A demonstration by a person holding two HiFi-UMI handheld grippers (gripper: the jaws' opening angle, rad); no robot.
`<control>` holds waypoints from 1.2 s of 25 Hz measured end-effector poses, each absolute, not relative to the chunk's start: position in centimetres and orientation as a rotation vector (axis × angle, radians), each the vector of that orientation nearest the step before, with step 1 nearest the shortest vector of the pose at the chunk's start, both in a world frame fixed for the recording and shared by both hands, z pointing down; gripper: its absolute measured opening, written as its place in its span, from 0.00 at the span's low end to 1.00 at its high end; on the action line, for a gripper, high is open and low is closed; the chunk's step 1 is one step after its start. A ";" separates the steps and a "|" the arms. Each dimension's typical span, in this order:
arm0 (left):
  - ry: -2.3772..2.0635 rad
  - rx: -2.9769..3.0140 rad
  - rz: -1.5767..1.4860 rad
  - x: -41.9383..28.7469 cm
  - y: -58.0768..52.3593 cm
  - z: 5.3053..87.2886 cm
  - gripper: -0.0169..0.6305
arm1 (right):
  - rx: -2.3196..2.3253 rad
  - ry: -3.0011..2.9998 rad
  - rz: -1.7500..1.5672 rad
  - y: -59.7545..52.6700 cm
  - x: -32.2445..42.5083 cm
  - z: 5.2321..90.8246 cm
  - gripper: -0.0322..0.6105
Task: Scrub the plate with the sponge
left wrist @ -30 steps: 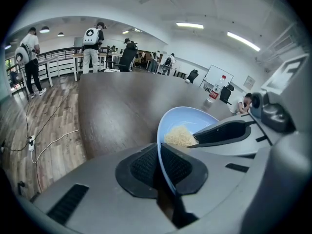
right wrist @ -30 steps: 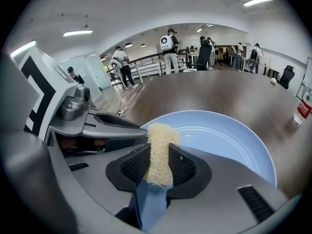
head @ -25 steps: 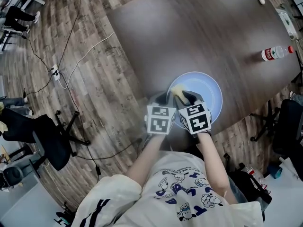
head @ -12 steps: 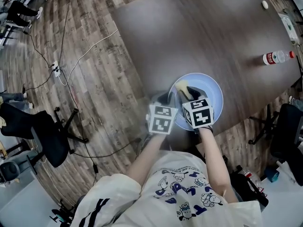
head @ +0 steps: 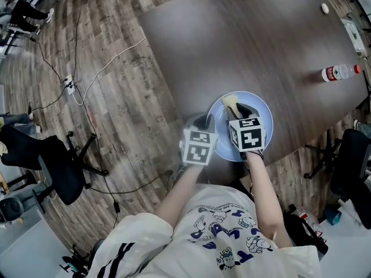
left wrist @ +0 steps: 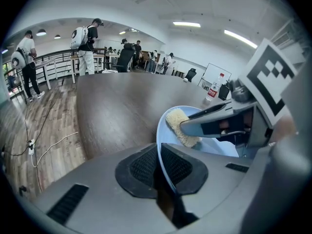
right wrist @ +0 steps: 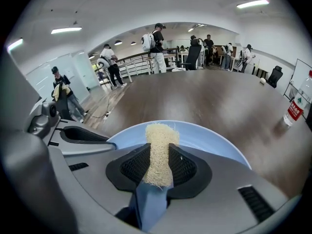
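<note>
**A:** Pale blue plate [head: 262, 112] at lower centre of the head view, hard by the near edge of the dark wood bench [head: 243, 45]. Open room around it?

**B:** Plenty up-frame and toward the upper left, with bare bench top all the way across. Only a water bottle [head: 339, 71] near the bench's right edge and a small white object [head: 324, 7] at upper right, both well apart from the plate. Past the bench edge to the left, plank floor [head: 122, 114] with loose cables [head: 87, 80]. At far left, a black office chair [head: 55, 167].

**A:** Jaws?

**B:** Left gripper [left wrist: 160, 168]: jaws narrow, pinched on the plate's left rim, thin blue edge between the black pads. Right gripper [right wrist: 158, 169]: jaws clamped on the sponge [head: 231, 102], with a good length standing out past the tips.

**A:** Sponge against the plate?

**B:** Laid against the plate's inner face, inside the rim, at the plate's upper-left part in the head view. Near the left gripper's side, but apart from its pads.

**A:** Look of the two?

**B:** Sponge: pale yellow, coarse, fibrous, a narrow strip with frayed edges. Plate: round, smooth, one even light blue, shallow with a raised rim. Lying flat or tipped up off the bench: cannot tell for sure.
</note>
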State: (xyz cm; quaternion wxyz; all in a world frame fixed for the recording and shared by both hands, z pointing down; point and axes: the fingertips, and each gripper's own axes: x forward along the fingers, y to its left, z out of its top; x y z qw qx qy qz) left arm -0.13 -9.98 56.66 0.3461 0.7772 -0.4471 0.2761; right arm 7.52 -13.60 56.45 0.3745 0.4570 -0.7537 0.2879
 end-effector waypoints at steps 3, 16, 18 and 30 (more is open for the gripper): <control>-1.164 2.018 0.714 -0.1 -10.0 56.7 0.07 | 1.199 -1.908 0.745 -13.9 8.2 56.5 0.23; -1.188 2.005 0.712 -0.1 -10.0 56.6 0.07 | 1.287 -1.789 0.759 -14.1 11.4 56.4 0.23; -1.191 1.999 0.708 -0.1 -10.1 56.7 0.07 | 1.299 -1.767 0.764 -14.1 12.0 56.4 0.23; -1.209 1.974 0.693 -0.3 -10.2 56.9 0.07 | 1.343 -1.644 0.795 -13.0 15.4 56.4 0.23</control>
